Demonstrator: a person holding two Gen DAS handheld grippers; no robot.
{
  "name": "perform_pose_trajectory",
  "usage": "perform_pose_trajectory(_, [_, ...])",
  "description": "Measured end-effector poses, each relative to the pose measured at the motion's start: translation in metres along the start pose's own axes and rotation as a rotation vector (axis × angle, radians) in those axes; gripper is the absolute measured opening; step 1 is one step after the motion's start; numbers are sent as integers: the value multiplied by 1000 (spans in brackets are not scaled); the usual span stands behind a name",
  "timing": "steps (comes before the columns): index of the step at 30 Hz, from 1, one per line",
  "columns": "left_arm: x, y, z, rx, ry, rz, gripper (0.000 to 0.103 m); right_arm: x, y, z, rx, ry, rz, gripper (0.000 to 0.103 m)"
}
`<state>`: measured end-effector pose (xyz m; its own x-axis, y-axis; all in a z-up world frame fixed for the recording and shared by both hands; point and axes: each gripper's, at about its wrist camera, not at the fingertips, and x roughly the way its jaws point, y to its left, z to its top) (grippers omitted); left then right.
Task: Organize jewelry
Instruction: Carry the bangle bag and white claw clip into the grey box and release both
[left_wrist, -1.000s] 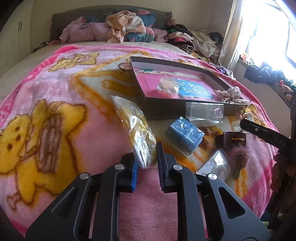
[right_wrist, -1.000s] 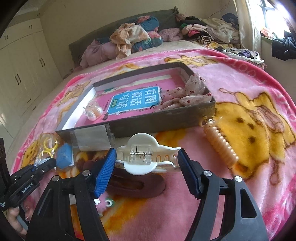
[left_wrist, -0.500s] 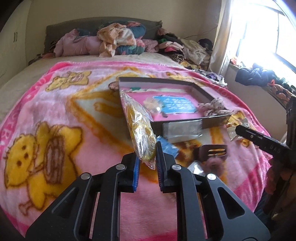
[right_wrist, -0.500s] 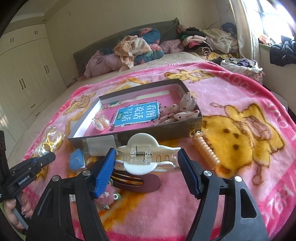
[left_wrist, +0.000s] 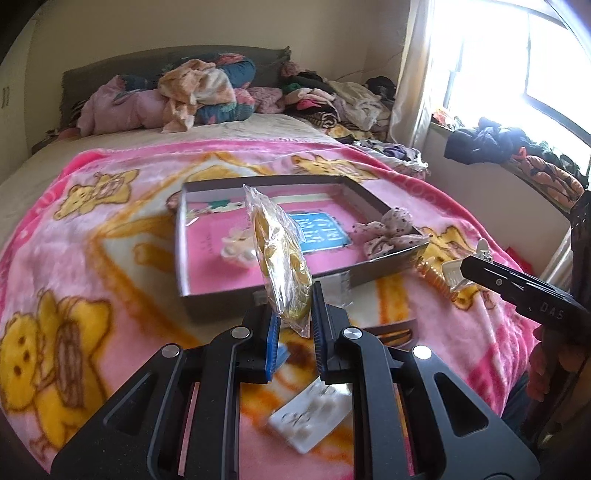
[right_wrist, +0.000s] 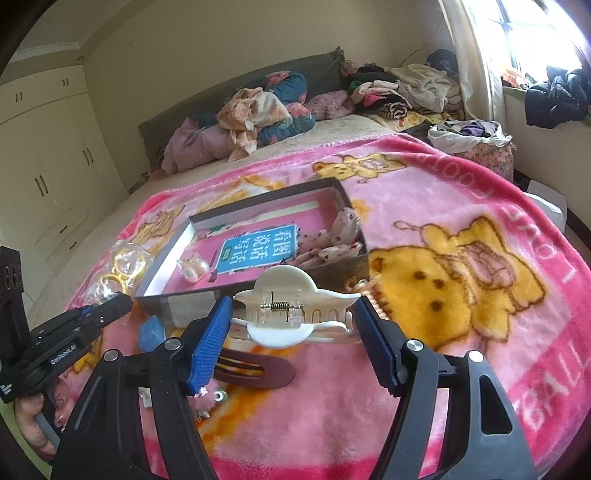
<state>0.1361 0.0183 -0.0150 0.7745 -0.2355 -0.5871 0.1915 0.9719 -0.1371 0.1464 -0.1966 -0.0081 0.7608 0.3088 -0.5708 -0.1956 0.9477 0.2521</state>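
Left view: left claw (left_wrist: 293, 334) pinches bag of gold rings (left_wrist: 282, 254), lifted before the box (left_wrist: 258, 290); thin film may slip. Right view: right claw (right_wrist: 291, 338) grips white hair clip (right_wrist: 293, 312) endwise, just before the box; could pivot loose.

A pink bear-print blanket (right_wrist: 443, 206) covers the bed. Beyond it, against the dark headboard (right_wrist: 236, 88), lies a heap of crumpled clothes (right_wrist: 258, 110) (pinks, florals, an orange print). Cream wardrobe doors (right_wrist: 44, 155) stand left of the blanket, a bright window (left_wrist: 517, 59) right.
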Motion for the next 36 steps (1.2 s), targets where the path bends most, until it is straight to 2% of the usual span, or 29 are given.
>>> perform_pose_trajectory(19, [43, -10, 37, 35, 0, -42, 9, 14, -13, 34, -1, -12, -35, 66])
perform_pose_trajectory(28, [62, -8, 55, 33, -5, -46, 9, 30, -14, 51, -18, -12, -46, 66])
perform_pose_trajectory(36, [82, -5, 63, 54, 25, -70, 9, 54, -7, 65, -38, -1, -43, 66])
